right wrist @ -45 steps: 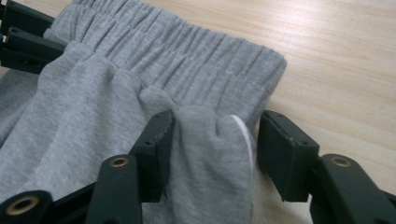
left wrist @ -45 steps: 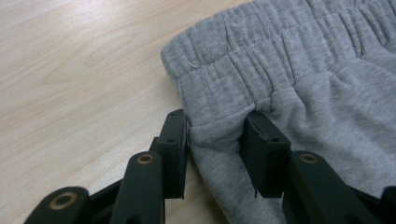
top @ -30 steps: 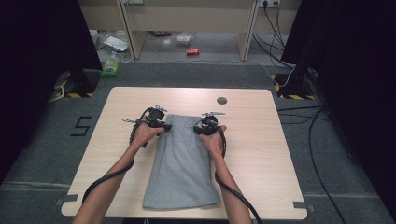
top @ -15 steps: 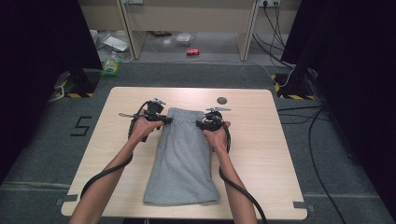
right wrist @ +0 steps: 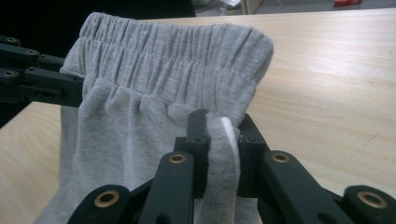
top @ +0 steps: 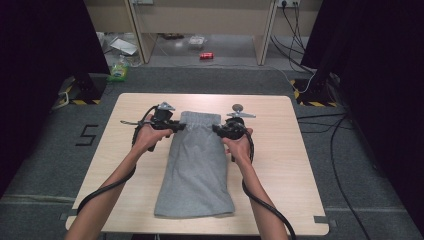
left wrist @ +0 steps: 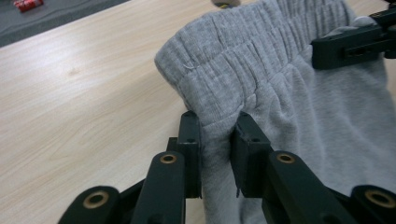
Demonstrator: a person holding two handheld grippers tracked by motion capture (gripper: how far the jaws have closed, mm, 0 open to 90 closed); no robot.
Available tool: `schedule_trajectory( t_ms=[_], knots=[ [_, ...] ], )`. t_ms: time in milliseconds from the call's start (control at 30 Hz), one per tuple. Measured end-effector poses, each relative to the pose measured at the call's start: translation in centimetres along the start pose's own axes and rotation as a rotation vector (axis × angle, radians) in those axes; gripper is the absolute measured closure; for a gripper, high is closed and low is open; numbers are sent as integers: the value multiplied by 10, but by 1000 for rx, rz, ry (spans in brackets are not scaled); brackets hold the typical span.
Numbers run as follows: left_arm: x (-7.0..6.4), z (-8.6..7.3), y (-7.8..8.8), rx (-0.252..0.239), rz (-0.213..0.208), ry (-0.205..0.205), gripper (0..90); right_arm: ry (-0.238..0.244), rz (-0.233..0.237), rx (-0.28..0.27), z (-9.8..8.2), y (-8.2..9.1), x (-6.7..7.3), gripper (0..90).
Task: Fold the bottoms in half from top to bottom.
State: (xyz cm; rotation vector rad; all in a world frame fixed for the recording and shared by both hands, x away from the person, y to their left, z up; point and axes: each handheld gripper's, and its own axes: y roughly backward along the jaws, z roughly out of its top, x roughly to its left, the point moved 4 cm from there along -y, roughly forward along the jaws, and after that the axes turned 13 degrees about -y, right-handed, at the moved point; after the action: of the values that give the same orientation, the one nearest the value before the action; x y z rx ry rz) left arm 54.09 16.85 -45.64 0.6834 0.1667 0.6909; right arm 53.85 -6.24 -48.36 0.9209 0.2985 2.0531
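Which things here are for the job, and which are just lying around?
For the job:
grey shorts
left gripper, pinching the waistband
right gripper, pinching the waistband

Just lying around:
red can on the floor
green bottle on the floor

I see a light wooden table (top: pixel 295 150) standing on grey carpet (top: pixel 45 155) that carries a painted number five (top: pixel 88 135). Black curtains (top: pixel 45 45) hang along both sides. Beyond, a pale desk (top: pixel 200 17) stands over scattered litter and a red can (top: pixel 206 55); cables (top: pixel 345 165) trail at right.
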Motion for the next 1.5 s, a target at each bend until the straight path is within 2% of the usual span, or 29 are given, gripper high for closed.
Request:
schedule_trajectory(
  t_ms=[200,333,533,600,700,900,1133,1333,1433,1500],
  knots=[
    [-16,-4,21,-52,-41,-45,747,34,53,-24,-7,21,11,798],
    [-29,-11,36,-77,-67,-79,747,51,84,-33,-17,35,19,798],
    [-46,-30,56,-124,-101,-81,747,104,132,-34,-37,57,36,799],
    [-54,-36,63,-131,-109,-85,747,131,136,-38,-44,64,41,798],
    [-64,-45,72,-132,-127,-70,746,140,148,-32,-55,71,48,798],
    [-79,-62,81,-154,-148,-59,746,162,159,-24,-72,82,57,798],
    [-103,-74,93,-168,-177,-96,745,186,172,-22,-92,102,65,798],
    [-121,-88,96,-154,-199,-113,742,210,180,-4,-114,117,67,795],
    [-129,-97,95,-142,-224,-111,734,224,173,11,-124,121,65,786],
    [-132,-101,93,-132,-237,-100,713,228,169,34,-130,121,63,750]
  ],
)
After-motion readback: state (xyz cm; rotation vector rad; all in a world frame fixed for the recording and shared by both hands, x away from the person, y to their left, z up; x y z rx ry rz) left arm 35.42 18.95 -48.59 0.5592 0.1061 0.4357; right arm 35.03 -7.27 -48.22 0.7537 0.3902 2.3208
